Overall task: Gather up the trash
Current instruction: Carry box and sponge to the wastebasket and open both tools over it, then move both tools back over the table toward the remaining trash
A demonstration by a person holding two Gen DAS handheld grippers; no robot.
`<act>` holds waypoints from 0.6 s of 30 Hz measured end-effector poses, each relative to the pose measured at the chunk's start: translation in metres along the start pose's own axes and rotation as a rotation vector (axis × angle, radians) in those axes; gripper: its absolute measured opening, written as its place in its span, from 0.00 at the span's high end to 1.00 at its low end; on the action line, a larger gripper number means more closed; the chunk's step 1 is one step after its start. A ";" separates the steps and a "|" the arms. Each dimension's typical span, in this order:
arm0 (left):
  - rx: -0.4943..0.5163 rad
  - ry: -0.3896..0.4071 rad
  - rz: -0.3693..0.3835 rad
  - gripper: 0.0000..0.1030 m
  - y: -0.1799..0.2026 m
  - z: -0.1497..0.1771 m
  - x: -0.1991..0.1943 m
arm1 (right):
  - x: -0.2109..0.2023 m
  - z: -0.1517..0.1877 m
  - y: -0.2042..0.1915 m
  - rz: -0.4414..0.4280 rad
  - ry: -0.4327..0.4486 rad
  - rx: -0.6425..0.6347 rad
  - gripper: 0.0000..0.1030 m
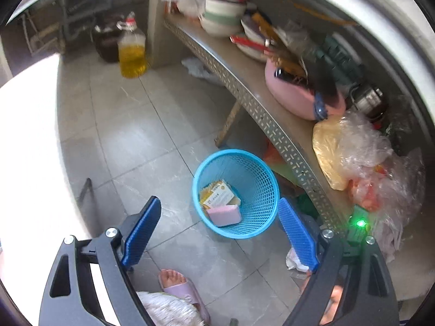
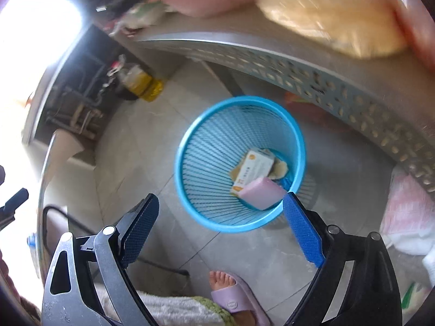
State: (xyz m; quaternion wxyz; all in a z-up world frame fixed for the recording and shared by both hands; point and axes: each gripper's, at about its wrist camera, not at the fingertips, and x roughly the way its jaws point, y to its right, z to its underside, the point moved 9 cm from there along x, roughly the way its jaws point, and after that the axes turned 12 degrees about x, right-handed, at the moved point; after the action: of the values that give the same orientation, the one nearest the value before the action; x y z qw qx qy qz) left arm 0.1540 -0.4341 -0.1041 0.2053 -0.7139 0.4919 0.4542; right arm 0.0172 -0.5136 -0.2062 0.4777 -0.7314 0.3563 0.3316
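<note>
A: Left wrist view: we hold the left gripper [image 1: 217, 228] above the blue basket [image 1: 261, 190] on the tiled floor, jaws spread wide, nothing between them.

B: The right gripper [image 2: 220, 225] is spread wide and empty too. Inside the basket we see a pink sponge [image 2: 262, 193] lying on a printed box [image 2: 254, 167].

A: What is left to collect?

B: We see crumpled white paper [image 1: 295, 260] on the floor just beside the basket, on its shelf side, partly hidden behind our left gripper's blue pad. Its long axis we cannot tell.

A: Which hand is nearer?

B: We judge the left: the paper lies below and right of its jaws. In the right wrist view we cannot pick that scrap out with any certainty.
</note>
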 end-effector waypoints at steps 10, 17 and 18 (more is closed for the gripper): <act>-0.083 0.202 -0.054 0.17 -0.065 0.057 -0.136 | -0.056 0.017 -0.098 -0.101 0.040 -0.257 0.15; -0.211 0.290 -0.208 0.16 -0.148 0.123 -0.237 | -0.081 0.043 -0.177 -0.195 0.020 -0.432 0.15; -0.240 0.297 -0.228 0.16 -0.162 0.133 -0.249 | -0.082 0.048 -0.186 -0.205 0.009 -0.454 0.15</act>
State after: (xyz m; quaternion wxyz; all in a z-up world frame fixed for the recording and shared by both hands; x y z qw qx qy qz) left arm 0.2126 -0.1371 0.0155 0.0943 -0.8433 0.3750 0.3732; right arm 0.1231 -0.3984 -0.0675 0.3308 -0.8537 0.1987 0.3496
